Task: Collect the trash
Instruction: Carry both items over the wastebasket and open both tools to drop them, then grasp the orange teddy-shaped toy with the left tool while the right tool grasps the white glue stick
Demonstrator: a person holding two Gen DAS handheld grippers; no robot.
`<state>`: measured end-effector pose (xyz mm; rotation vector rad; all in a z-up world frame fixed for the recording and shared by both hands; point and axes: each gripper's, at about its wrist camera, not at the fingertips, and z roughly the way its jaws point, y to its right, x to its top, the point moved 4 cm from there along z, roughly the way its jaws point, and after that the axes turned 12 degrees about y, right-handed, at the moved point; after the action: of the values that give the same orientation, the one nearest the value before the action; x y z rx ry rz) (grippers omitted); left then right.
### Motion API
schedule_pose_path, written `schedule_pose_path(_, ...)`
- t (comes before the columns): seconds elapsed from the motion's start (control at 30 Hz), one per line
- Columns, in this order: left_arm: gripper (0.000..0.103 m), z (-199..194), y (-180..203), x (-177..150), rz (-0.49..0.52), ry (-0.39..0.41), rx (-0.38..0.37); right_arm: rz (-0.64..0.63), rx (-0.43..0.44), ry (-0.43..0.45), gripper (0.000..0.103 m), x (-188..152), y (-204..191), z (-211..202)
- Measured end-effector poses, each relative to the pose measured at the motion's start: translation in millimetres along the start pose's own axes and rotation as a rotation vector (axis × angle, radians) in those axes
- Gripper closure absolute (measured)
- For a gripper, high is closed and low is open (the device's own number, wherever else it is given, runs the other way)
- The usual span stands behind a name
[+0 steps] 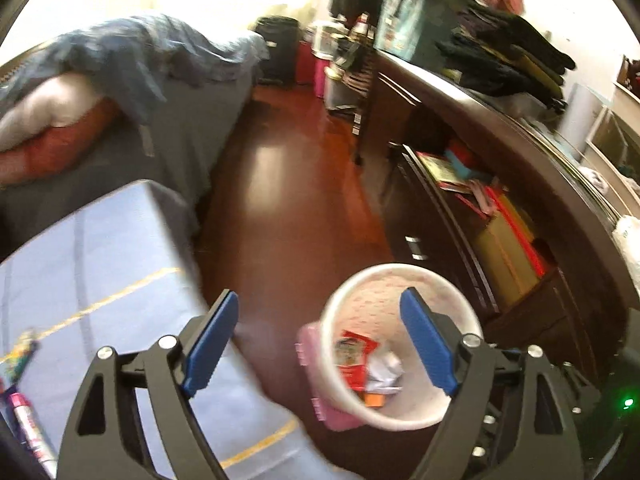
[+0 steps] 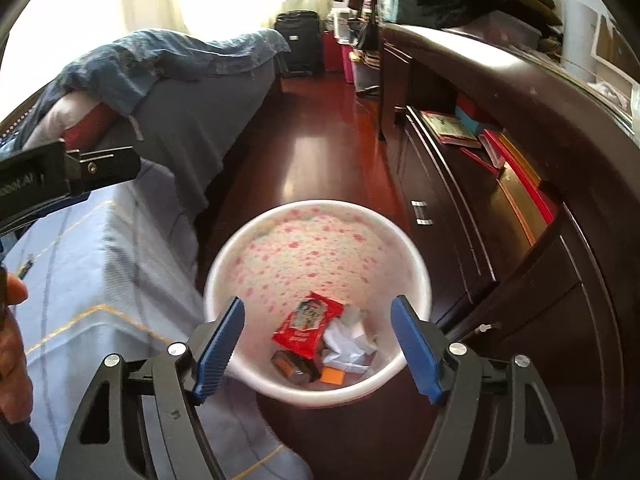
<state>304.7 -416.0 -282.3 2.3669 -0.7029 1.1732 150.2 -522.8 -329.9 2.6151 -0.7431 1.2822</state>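
Observation:
A white trash bin with a pink flower pattern [image 2: 316,240] stands on the red-brown floor between the bed and the dresser. It holds a red wrapper [image 2: 310,322], crumpled white paper [image 2: 348,344], a dark packet [image 2: 294,366] and an orange piece [image 2: 333,376]. My right gripper [image 2: 318,346] is open and empty right above the bin. My left gripper [image 1: 320,344] is open and empty, above the bed edge and the bin [image 1: 400,284]. A colourful wrapper [image 1: 18,356] and a pink-silver tube [image 1: 34,432] lie on the bed at far left.
The bed with a light blue sheet [image 1: 92,264] fills the left. A dark wooden dresser [image 2: 520,208] with books and boxes runs along the right. A pink box [image 1: 320,392] sits by the bin. A black suitcase [image 2: 300,42] stands at the far wall.

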Motion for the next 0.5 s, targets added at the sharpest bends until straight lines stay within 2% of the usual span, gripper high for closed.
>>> schedule_pose_path(0.2, 0.015, -40.6, -55.3, 0.2, -0.02, 0.017, 0.132, -0.029, 0.103, 0.009, 0.022, 3.5, -41.5, -23.6)
schedule_pose_path(0.37, 0.014, -77.3, -111.3, -9.0, -0.03, 0.021, 0.276, -0.088, 0.216, 0.004, 0.021, 0.8, -94.2, -41.0)
schedule_pose_path(0.5, 0.014, -105.2, -170.6, -17.8, -0.134, 0.02, 0.375, -0.145, 0.284, 0.008, 0.021, -3.3, -130.7, -53.5)
